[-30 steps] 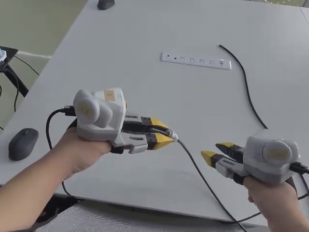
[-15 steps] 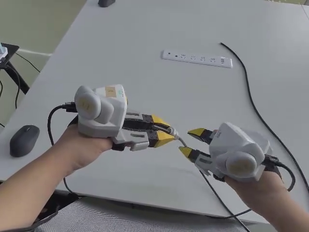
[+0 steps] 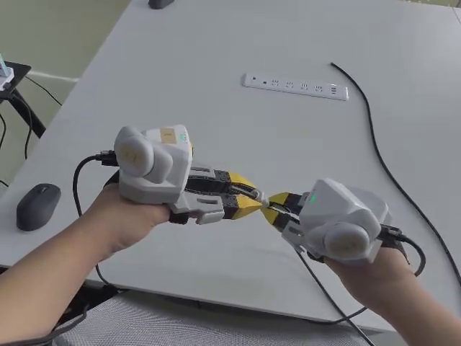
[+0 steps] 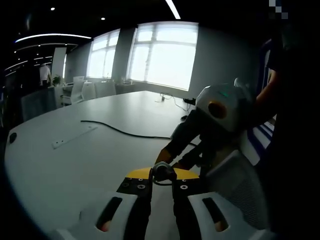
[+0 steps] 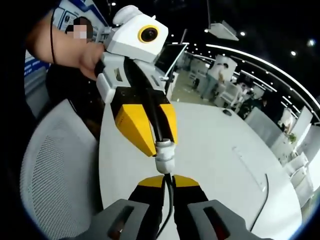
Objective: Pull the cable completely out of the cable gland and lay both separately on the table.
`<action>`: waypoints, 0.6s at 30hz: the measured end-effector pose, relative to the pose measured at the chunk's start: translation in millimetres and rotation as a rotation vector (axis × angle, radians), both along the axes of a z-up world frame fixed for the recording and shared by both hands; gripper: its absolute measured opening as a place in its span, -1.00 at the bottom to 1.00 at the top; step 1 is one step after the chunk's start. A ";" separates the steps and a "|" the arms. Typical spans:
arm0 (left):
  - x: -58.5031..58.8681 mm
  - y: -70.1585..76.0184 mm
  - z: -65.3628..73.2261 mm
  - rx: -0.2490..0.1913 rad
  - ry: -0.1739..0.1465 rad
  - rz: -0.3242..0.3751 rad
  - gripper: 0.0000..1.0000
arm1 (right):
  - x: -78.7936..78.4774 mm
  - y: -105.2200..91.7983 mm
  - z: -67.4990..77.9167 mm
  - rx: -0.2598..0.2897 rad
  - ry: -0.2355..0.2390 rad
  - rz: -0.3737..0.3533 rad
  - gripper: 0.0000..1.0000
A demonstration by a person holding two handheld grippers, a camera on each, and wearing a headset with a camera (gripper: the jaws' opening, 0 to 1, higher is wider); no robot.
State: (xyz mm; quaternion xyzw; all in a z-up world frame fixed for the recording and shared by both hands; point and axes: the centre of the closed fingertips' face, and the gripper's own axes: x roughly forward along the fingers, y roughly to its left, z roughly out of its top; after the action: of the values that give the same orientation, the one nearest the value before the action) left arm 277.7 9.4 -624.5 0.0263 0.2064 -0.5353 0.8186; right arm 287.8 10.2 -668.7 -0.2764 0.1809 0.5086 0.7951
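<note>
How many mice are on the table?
2. The near mouse lies on the table near its left edge; the far mouse sits at the far end, cut off by the head view's top. More may be hidden.

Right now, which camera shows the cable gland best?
The right gripper view: the cable gland sits centred and close, at the left gripper's jaw tips, cable running out below. The left gripper view sees it end on; the head view, as a small pale speck.

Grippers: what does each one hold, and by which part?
The left gripper pinches the cable gland by its back end; the right gripper grips the cable right beside the gland.
</note>
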 end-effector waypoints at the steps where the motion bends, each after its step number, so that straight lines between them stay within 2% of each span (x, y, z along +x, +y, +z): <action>1: 0.1 -0.2 0.1 -0.001 0.000 0.001 -0.71 | 0.0 -0.2 0.2 0.004 0.001 -0.002 -0.99; 9: -0.1 -2.0 -2.7 0.008 0.004 -0.001 -0.71 | -0.8 -1.7 -3.2 0.026 0.024 -0.020 -1.00; 11: 0.1 -2.8 -0.1 -0.006 0.005 0.001 -0.71 | 1.3 -6.0 -10.4 -0.005 0.027 -0.034 -1.00; 18: 0.9 -2.0 3.2 -0.016 0.003 0.008 -0.71 | 6.2 -24.1 -24.8 -0.014 0.078 -0.089 -1.00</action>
State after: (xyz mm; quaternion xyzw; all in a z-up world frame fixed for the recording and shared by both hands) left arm 278.6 7.4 -621.3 0.0181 0.2033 -0.5337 0.8206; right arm 294.0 -13.9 -693.5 -0.2536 0.2272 0.4816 0.8076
